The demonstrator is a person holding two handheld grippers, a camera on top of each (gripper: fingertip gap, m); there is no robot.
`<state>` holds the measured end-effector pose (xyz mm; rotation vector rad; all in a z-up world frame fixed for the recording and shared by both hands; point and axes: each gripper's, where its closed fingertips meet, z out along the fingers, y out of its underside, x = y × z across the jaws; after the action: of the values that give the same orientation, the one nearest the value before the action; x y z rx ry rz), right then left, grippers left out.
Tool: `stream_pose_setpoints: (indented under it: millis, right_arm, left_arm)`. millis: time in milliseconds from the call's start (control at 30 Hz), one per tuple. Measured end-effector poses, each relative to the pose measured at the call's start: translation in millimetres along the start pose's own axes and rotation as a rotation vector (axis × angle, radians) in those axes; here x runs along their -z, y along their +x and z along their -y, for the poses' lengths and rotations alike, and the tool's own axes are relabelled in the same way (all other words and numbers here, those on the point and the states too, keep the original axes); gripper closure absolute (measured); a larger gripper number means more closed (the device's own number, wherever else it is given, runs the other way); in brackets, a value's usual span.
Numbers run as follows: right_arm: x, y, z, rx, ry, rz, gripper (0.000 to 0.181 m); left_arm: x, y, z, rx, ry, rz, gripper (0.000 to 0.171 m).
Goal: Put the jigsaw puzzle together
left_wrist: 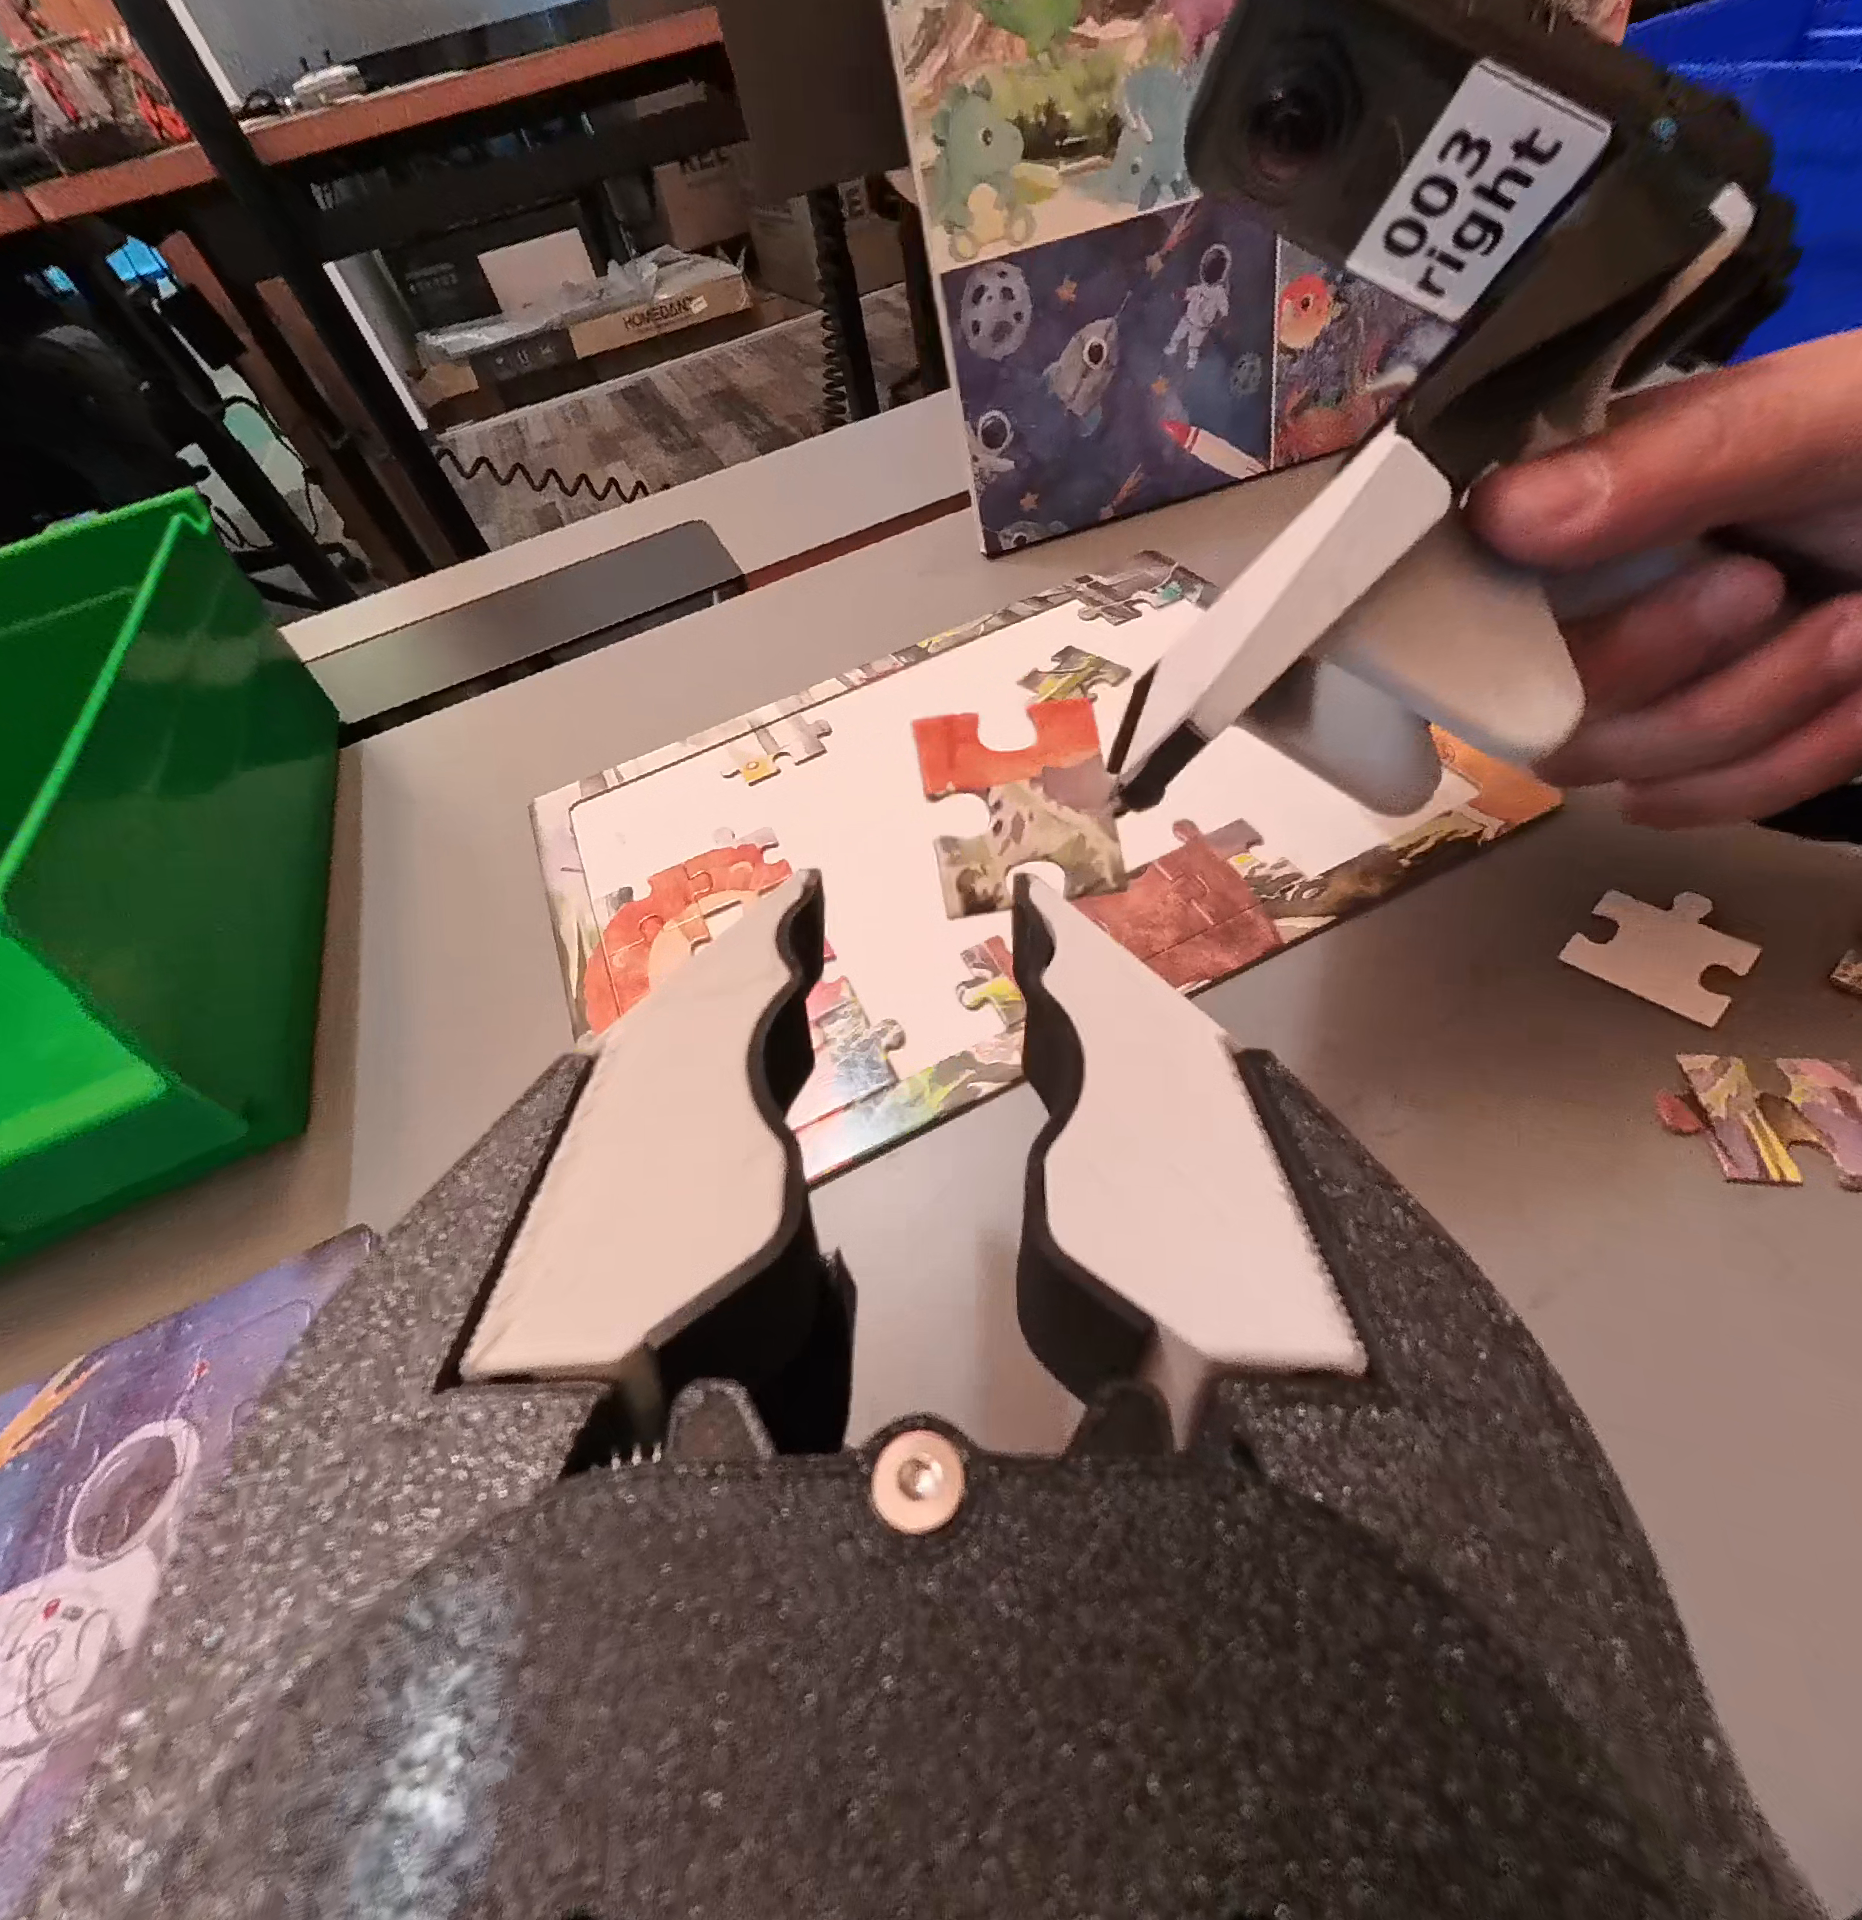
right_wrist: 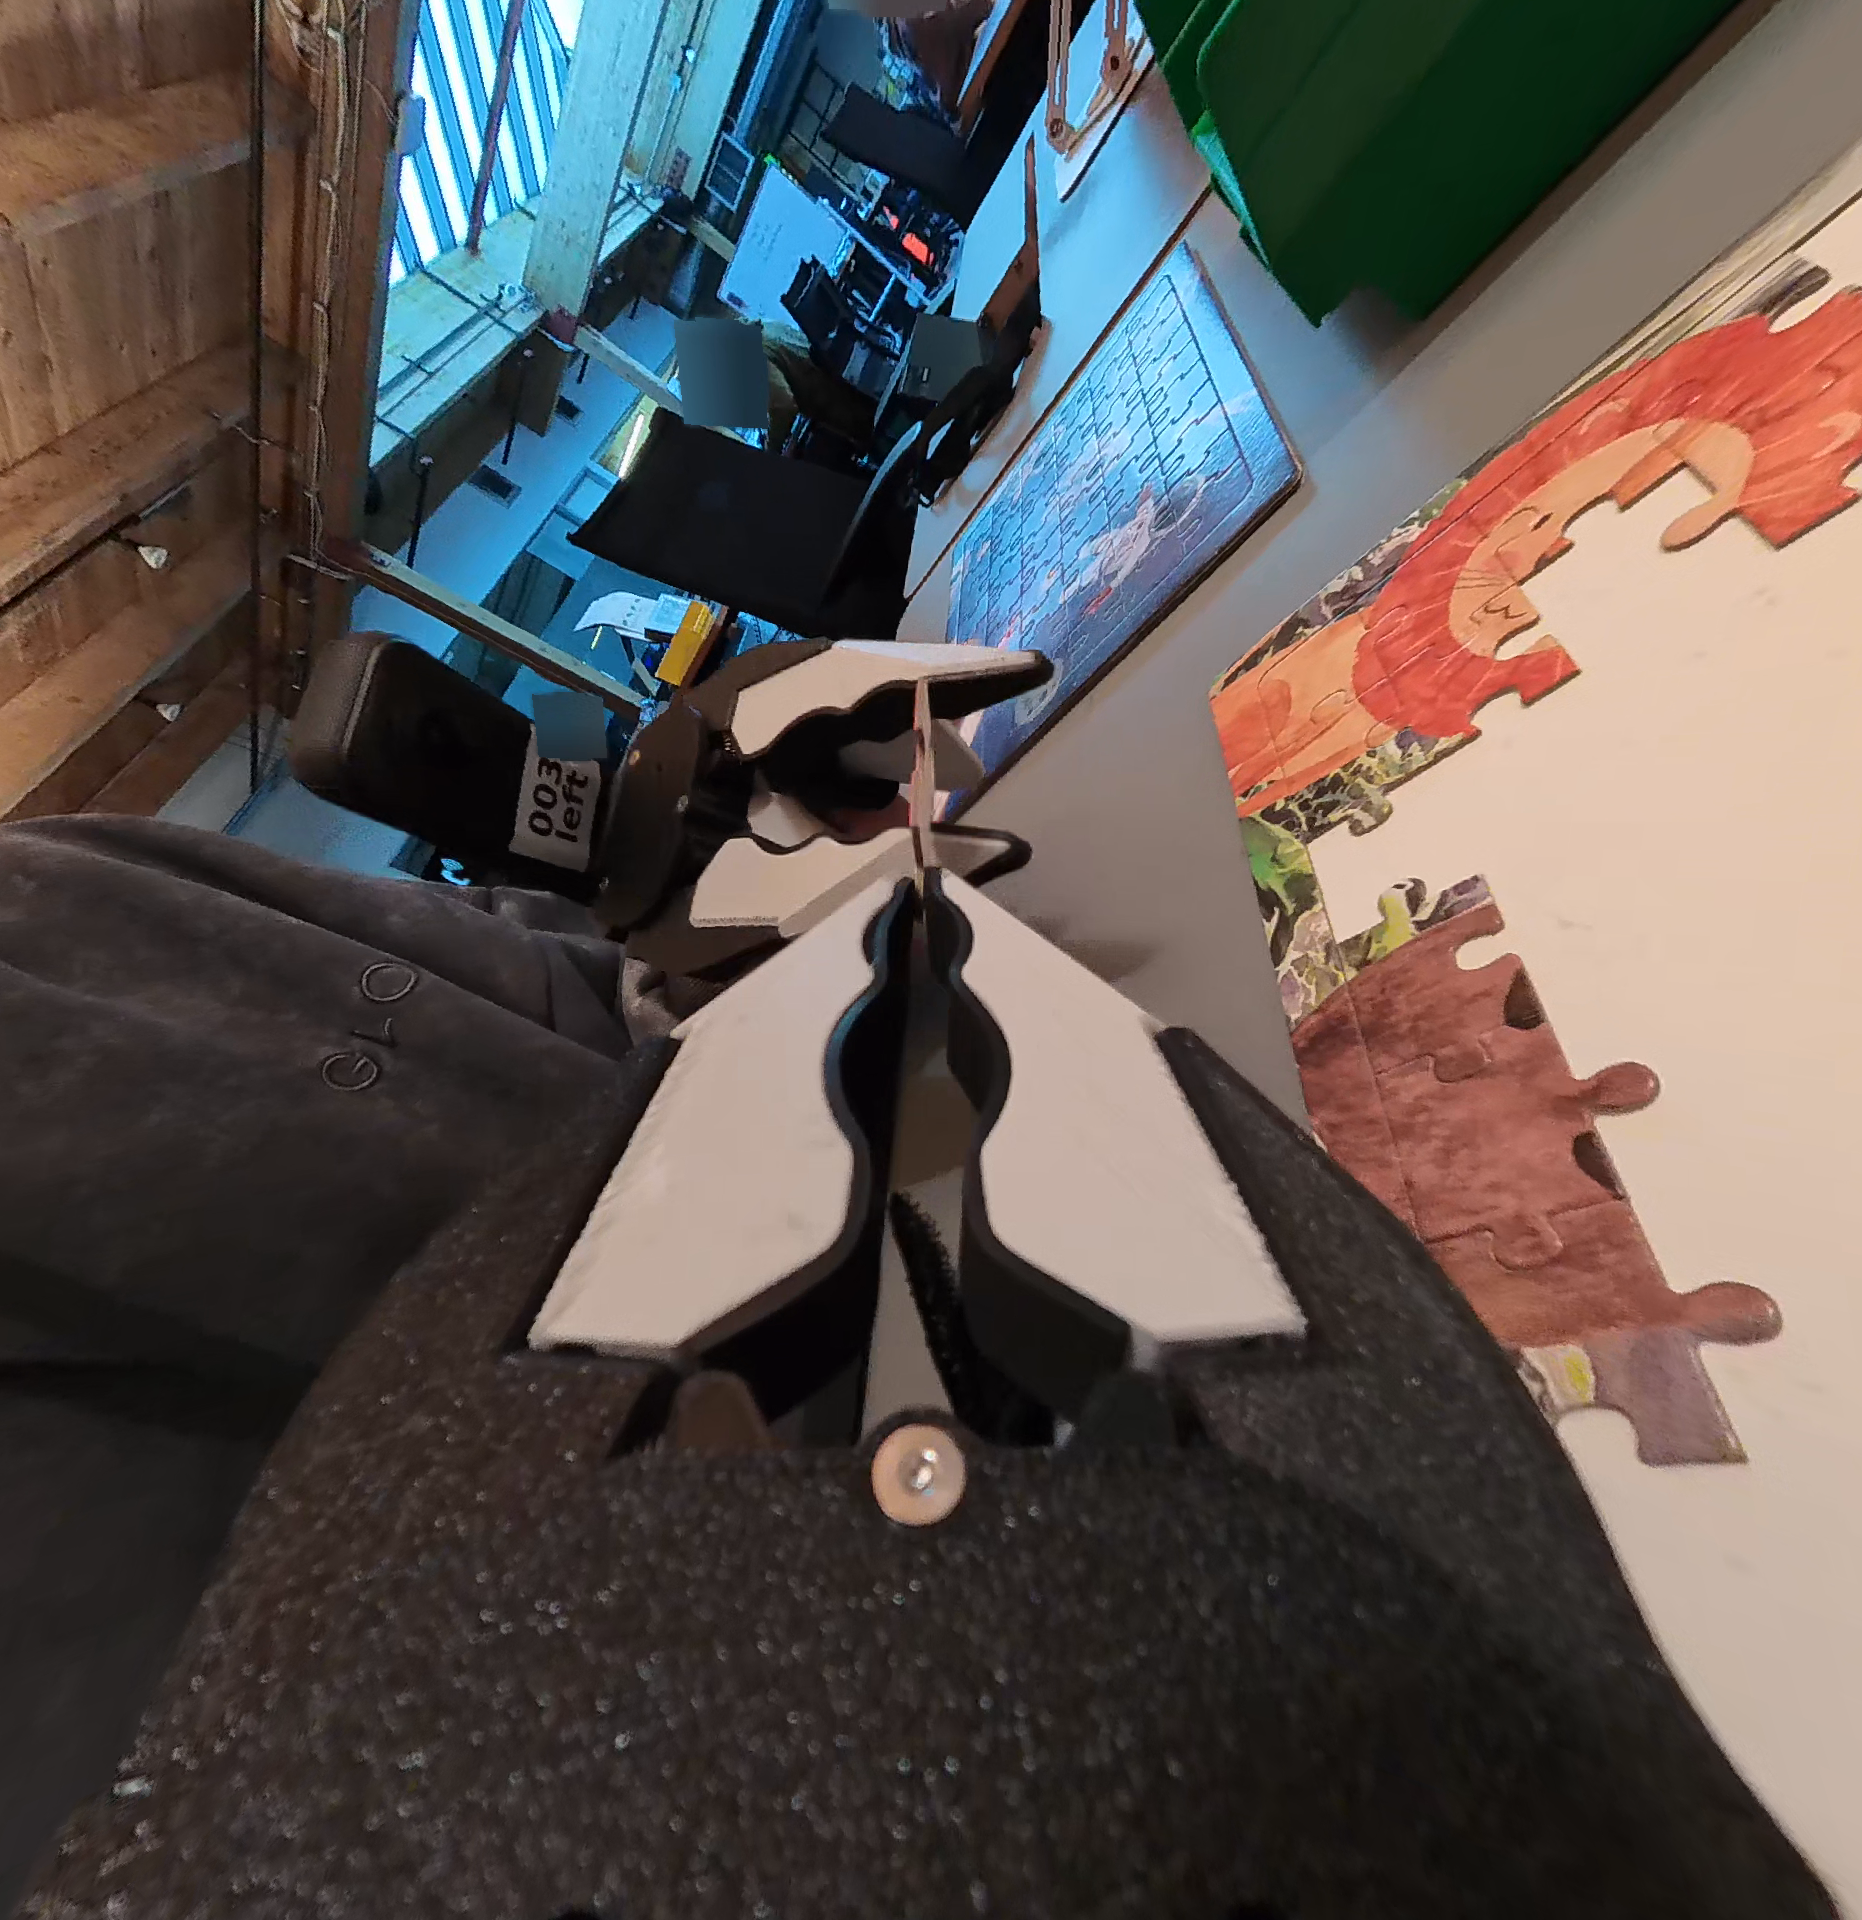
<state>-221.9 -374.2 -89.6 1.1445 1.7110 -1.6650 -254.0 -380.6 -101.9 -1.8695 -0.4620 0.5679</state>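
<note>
The held puzzle piece (left_wrist: 1020, 805) is orange-red above, mottled grey-green below. The puzzle tray (left_wrist: 875, 790) is white inside, with an orange lion (right_wrist: 1478, 582) and brown patch (right_wrist: 1467, 1164). The bin (left_wrist: 127, 831) is bright green; the tabletop (left_wrist: 1426, 1299) is pale grey.

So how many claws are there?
2. The left claw hangs open over the near part of the puzzle board. The right claw is farther over the board, shut on a red and grey puzzle piece. None seem hidden.
</note>
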Motion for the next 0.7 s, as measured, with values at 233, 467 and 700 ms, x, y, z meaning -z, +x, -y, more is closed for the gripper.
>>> stream_pose_setpoints:
  millis: [233, 467, 700]
  right_arm:
    - [-4, 3, 0, -0.024, 0.013, 0.004, 0.181]
    - [-1, 4, 0, -0.029, 0.015, 0.000, 0.180]
    - [7, 7, 8, -0.044, 0.065, -0.004, 0.180]
  left_arm:
    - [0, -5, -2, 0.051, -0.008, -0.004, 0.138]
    - [-1, 8, -3, -0.044, -0.005, -0.032, 0.156]
    - [-4, 26, -9, -0.112, -0.037, -0.088, 0.149]
